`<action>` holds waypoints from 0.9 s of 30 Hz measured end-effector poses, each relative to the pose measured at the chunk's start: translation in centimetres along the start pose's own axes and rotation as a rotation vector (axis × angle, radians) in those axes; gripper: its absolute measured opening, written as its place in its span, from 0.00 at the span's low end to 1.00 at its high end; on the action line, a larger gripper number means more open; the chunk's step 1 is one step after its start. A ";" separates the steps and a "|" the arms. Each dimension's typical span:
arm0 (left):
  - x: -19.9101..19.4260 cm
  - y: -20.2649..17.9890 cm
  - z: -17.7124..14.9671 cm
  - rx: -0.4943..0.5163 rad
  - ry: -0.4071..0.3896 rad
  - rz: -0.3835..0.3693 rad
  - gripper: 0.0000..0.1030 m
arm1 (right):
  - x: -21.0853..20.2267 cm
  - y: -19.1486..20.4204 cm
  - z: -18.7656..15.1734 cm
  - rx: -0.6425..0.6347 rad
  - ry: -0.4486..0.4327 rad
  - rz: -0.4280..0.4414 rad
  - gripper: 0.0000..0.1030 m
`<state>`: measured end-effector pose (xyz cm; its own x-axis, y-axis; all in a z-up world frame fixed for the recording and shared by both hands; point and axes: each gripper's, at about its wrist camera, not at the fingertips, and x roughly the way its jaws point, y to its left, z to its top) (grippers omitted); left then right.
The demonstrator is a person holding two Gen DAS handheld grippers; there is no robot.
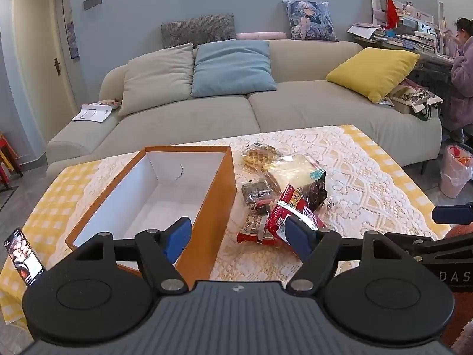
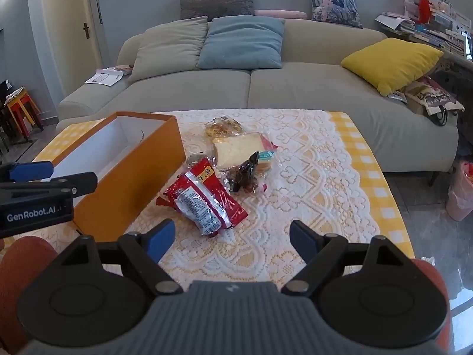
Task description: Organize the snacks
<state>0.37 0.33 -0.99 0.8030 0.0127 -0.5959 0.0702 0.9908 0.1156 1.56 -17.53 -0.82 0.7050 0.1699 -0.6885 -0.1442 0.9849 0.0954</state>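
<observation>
An empty orange box (image 1: pixel 220 189) (image 2: pixel 130 183) with a white inside stands on the left of the lace-covered table (image 1: pixel 369 177) (image 2: pixel 310 177). Right of it lies a heap of snack packets: a red packet (image 1: pixel 292 207) (image 2: pixel 207 195), wrapped bread slices (image 1: pixel 292 168) (image 2: pixel 236 151), a waffle pack (image 1: pixel 257 155) (image 2: pixel 221 127) and a dark wrapped snack (image 1: pixel 317 192) (image 2: pixel 245 174). My left gripper (image 1: pixel 239 236) is open above the box's right wall, nothing between its fingers. My right gripper (image 2: pixel 232 238) is open over the cloth just short of the red packet.
A beige sofa (image 1: pixel 266 112) (image 2: pixel 295 88) with cushions runs behind the table. A phone (image 1: pixel 25 257) leans at the table's left front. A pink-lined bin (image 1: pixel 455 171) stands on the floor at right, where a person (image 1: pixel 464 71) sits by a cluttered shelf.
</observation>
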 end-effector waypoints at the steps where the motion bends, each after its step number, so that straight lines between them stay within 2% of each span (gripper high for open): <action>1: 0.1 0.0 0.0 -0.001 0.003 0.000 0.82 | 0.0 0.1 0.0 -0.003 0.001 0.000 0.80; 14: 0.3 0.2 -0.1 -0.017 0.014 0.012 0.82 | -0.1 0.7 0.2 -0.042 -0.018 0.005 0.80; 27: 0.7 2.1 -0.2 -0.106 0.055 0.098 0.82 | 0.4 1.4 0.6 -0.058 -0.019 0.016 0.80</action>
<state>0.99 2.45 -1.28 0.7687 0.1148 -0.6292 -0.0726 0.9931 0.0925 2.03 -16.09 -0.53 0.7152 0.1867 -0.6735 -0.1949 0.9787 0.0644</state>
